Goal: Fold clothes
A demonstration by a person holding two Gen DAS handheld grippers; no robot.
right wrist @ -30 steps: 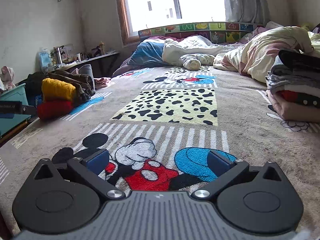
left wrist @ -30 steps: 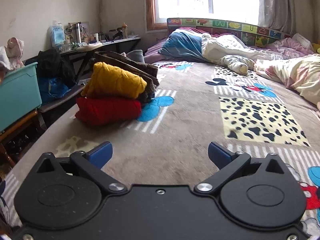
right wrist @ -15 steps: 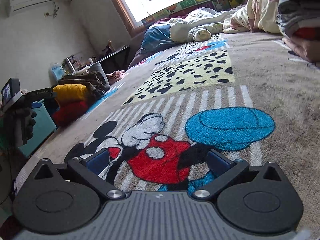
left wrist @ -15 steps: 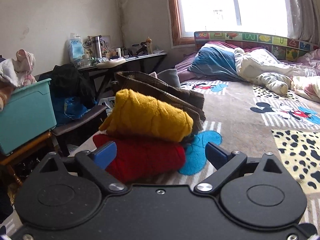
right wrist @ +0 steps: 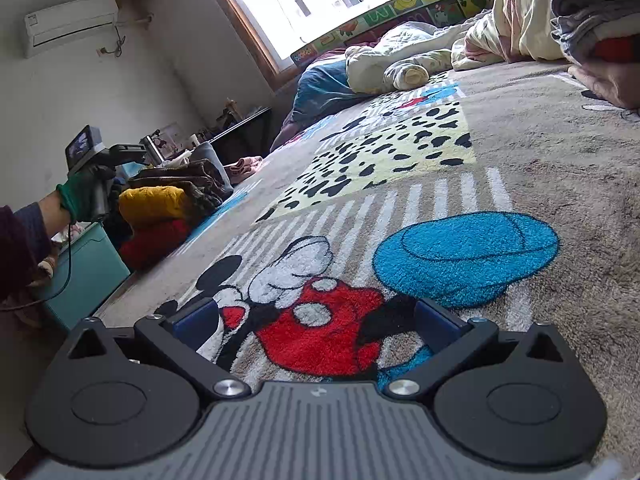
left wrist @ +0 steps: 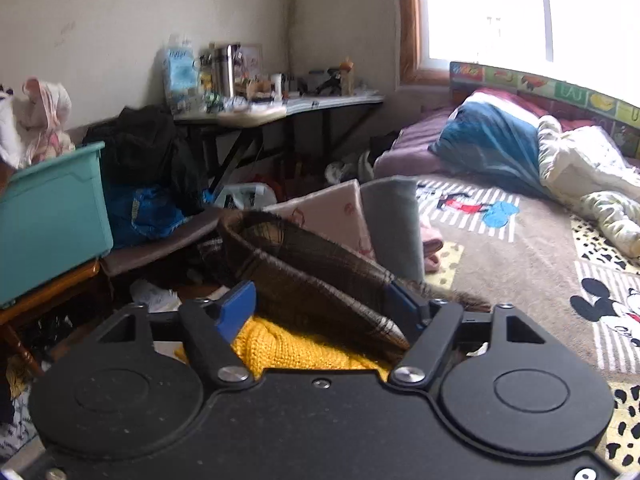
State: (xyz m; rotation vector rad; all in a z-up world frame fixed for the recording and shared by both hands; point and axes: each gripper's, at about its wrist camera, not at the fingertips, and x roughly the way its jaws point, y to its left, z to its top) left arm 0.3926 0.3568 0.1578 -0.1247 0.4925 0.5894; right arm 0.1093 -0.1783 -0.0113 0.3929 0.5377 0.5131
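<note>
A pile of folded clothes sits at the bed's left edge: a brown plaid garment [left wrist: 316, 276] on a yellow knit sweater [left wrist: 288, 346], with a red one [right wrist: 154, 240] underneath. My left gripper [left wrist: 320, 304] is open, its fingers either side of the brown garment's fold, just above the yellow sweater. In the right wrist view the left gripper's handle is held by a gloved hand [right wrist: 82, 196] beside the pile. My right gripper [right wrist: 316, 322] is open and empty, low over the cartoon blanket [right wrist: 520, 152].
A teal bin [left wrist: 52, 220] and a cluttered folding table [left wrist: 280, 108] stand left of the bed. A second stack of folded clothes [right wrist: 600, 40] is at the far right. A blue pillow [left wrist: 488, 140] and white bedding [left wrist: 588, 176] lie near the headboard.
My left gripper has moved forward and down onto the clothes pile, now straddling the brown garment. My right gripper has tilted and dropped closer to the blanket.
</note>
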